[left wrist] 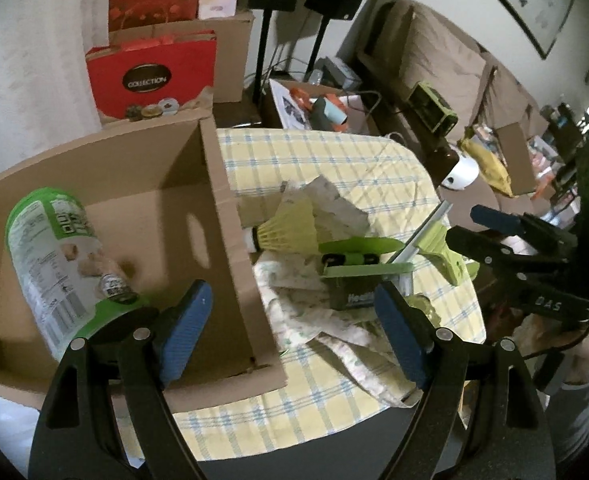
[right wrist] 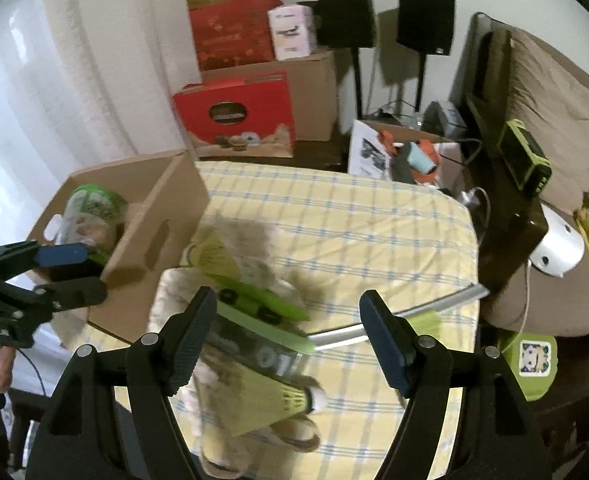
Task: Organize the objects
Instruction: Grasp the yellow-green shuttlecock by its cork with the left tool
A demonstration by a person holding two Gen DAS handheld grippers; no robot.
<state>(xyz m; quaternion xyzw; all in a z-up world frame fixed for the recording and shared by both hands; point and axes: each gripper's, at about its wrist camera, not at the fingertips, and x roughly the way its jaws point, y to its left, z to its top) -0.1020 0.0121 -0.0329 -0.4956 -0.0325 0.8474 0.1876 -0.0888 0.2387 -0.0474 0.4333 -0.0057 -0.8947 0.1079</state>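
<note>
Both your grippers are wide open and carrying nothing. Your right gripper [right wrist: 290,344] hovers over the pile, fingers spread either side of the green toy skateboard [right wrist: 260,304], with a yellow shuttlecock [right wrist: 270,396] lying just beneath and nearer you. It's blurred there, so whether a pad touches anything, you can't tell. Your left gripper [left wrist: 290,334] straddles the near wall of the box [left wrist: 230,216], one finger over the inside, the other over the cloth [left wrist: 314,320] bundled on the table.

Outward from there: the green-and-white can [left wrist: 50,256] already lies in the box, tipped on its side. Everything else waits on the checked tablecloth [left wrist: 334,152], just beside the box: a second shuttlecock [left wrist: 290,228], the skateboard, a dark small carton [left wrist: 354,300] under it, a green-handled tool with a metal bar [right wrist: 398,320], all heaped on the crumpled cloth.

So you look to be early in the sort, one item boxed, and between picks. The right hand seems lined up for the next grab. That calls for dropping lower and choosing one thing: skateboard or shuttlecock, not both. They overlap, so closing on the stack could drag the cloth along. Then carry it left, over the box wall.
</note>
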